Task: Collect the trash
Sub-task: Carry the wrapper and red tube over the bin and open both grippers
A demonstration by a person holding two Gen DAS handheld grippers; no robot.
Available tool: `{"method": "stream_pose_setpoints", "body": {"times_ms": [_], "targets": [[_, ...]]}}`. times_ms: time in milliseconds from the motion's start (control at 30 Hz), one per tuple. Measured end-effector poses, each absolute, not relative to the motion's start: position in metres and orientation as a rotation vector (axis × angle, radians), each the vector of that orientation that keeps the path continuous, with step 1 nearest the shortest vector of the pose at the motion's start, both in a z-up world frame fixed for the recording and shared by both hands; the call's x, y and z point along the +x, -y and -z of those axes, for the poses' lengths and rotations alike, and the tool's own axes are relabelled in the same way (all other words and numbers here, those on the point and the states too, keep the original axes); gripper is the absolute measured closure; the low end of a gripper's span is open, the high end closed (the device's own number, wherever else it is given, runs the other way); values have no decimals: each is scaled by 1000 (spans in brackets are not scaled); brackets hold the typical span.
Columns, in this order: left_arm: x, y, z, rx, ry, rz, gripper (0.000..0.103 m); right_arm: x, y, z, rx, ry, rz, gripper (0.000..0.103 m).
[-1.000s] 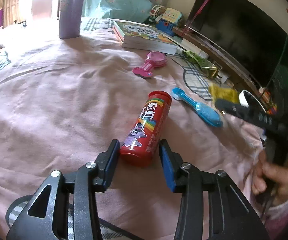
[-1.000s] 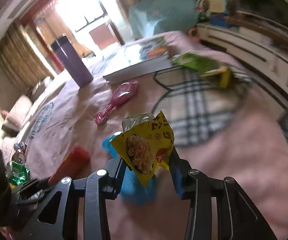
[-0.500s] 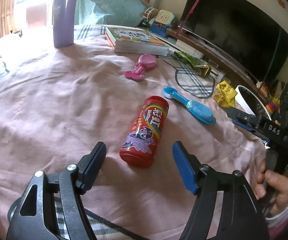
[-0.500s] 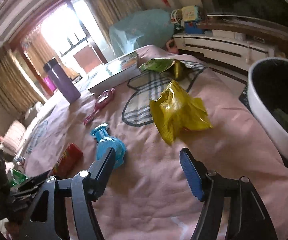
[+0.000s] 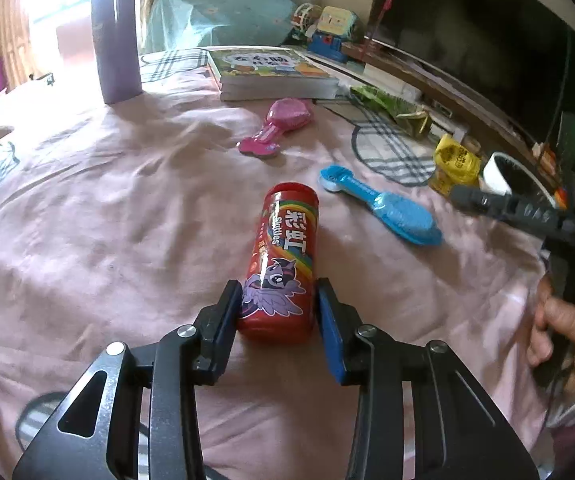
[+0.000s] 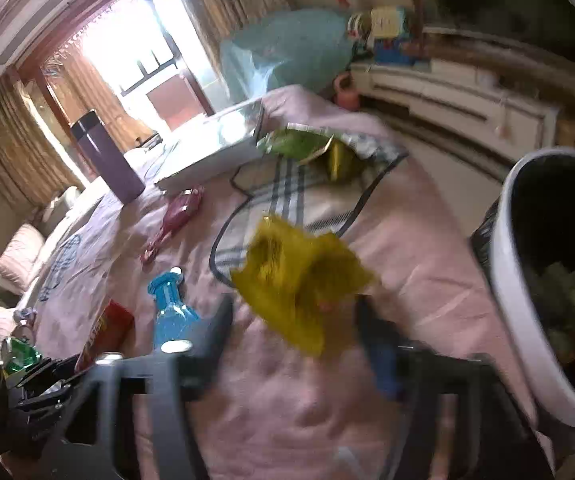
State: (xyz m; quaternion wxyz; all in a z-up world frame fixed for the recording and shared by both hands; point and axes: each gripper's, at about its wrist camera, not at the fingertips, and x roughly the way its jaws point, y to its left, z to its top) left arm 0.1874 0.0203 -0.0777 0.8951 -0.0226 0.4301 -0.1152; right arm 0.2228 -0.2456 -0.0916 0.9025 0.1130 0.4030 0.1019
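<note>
A red Skittles can lies on the pink bedspread; its near end sits between the jaws of my left gripper, which are closed against its sides. It also shows in the right wrist view. A crumpled yellow snack wrapper lies on the bed just ahead of my open right gripper, which is blurred; the wrapper also shows in the left wrist view. A green snack bag lies further back. A white trash bin stands at the bed's right edge.
A blue hairbrush, a pink hairbrush, a book and a purple flask are on the bed. A crushed green can lies at the left. A TV and low cabinet stand beyond the bed.
My left gripper opened wide, then closed on the red can's near end. My right gripper let go of the yellow wrapper, which now lies on the bed by the bin.
</note>
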Motion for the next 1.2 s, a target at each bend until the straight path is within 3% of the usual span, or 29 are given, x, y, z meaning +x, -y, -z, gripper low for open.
{"method": "stream_pose_setpoints", "body": {"times_ms": [33, 300, 1200], "targets": [[186, -18, 77, -62, -891, 244, 67, 222, 245, 93, 234, -839, -219, 84], [175, 2, 71, -126, -891, 261, 68, 198, 247, 74, 204, -784, -302, 96], [150, 131, 21, -39, -779, 504, 72, 115, 346, 33, 259, -683, -206, 97]]}}
